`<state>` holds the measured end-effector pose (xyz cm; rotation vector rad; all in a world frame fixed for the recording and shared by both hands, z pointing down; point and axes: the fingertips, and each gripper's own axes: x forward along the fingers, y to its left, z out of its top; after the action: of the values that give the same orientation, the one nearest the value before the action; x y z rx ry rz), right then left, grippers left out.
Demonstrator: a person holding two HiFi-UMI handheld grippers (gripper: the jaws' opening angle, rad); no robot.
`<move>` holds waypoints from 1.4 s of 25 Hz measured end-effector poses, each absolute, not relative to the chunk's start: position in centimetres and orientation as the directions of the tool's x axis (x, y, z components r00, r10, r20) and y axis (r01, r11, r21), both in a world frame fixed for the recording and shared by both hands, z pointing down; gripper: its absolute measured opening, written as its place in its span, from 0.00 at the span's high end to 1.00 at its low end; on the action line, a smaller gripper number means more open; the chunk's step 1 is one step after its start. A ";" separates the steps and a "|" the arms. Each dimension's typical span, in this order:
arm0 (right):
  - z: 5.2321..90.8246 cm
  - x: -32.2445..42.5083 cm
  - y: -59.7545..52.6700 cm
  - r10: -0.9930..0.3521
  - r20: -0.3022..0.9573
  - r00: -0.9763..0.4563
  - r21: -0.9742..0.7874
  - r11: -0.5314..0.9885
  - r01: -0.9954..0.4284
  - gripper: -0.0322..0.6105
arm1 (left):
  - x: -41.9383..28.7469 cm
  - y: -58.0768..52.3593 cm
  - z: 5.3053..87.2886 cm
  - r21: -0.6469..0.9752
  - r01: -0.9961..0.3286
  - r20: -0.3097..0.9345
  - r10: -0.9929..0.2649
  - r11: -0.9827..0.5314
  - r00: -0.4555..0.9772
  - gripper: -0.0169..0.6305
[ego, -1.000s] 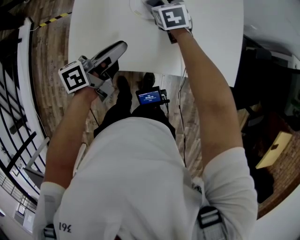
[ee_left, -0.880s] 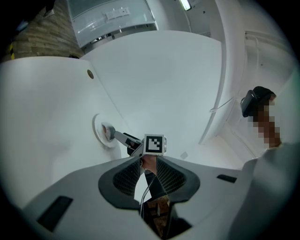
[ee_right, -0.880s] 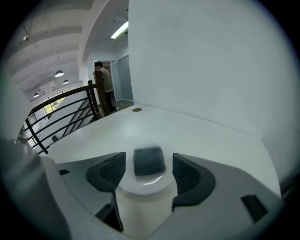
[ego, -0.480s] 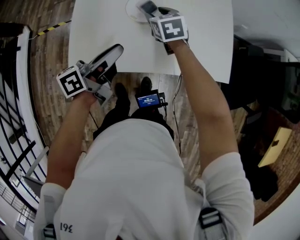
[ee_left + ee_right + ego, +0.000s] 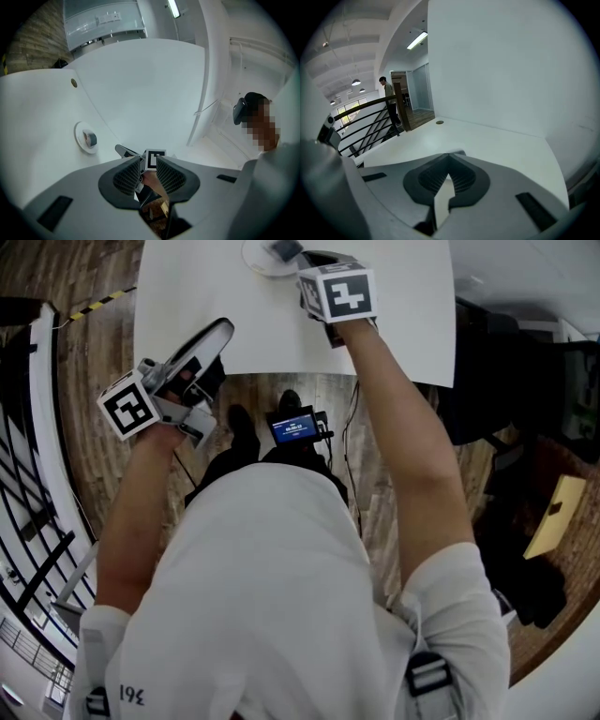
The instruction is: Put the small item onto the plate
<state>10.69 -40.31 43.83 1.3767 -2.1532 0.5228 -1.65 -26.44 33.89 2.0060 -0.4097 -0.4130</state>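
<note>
The small item [image 5: 283, 249], a dark grey roll, lies on the white plate [image 5: 258, 261] at the far side of the white table. In the left gripper view the plate [image 5: 80, 140] and the item [image 5: 90, 138] sit to the left. My right gripper [image 5: 317, 259] hovers just right of the plate, apart from the item. Its jaws have just been closing and now meet, shut on nothing [image 5: 449, 155]. My left gripper [image 5: 223, 327] hangs over the table's near edge; a narrow gap shows between its jaws [image 5: 148, 161], with nothing in it.
The white table [image 5: 403, 324] ends just beyond my hands, with wooden floor below. A device with a blue screen [image 5: 295, 427] sits by my legs. A round hole [image 5: 74, 83] marks the tabletop. A black railing [image 5: 365, 122] and a distant person [image 5: 386, 91] stand beyond the table.
The right gripper has drawn back from the plate and shut, uncovering the item on the plate. The left gripper has drifted to the left and toward me.
</note>
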 end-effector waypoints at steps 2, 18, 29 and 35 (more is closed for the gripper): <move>43.3 11.0 -39.9 -0.715 0.609 -0.344 -0.048 0.399 -0.916 0.95 | -1.5 -26.3 33.5 0.894 -0.096 -0.126 -0.450 -0.438 0.884 0.82; 37.4 10.5 -33.6 -0.776 0.478 -0.411 -0.171 0.376 -0.910 0.95 | -2.8 -23.4 28.9 0.874 0.002 -0.238 -0.424 -0.486 0.874 0.82; 34.3 10.5 -29.4 -0.799 0.433 -0.418 -0.183 0.376 -0.908 0.95 | -3.3 -21.6 26.2 0.850 0.031 -0.276 -0.394 -0.526 0.877 0.82; 32.2 10.4 -26.7 -0.809 0.389 -0.441 -0.242 0.372 -0.896 0.95 | -4.0 -20.6 25.2 0.838 0.041 -0.292 -0.382 -0.545 0.877 0.83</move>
<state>10.35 -26.74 32.22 1.5310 -2.4255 0.6253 -3.99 -20.59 25.19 2.0839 -0.2468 -0.5570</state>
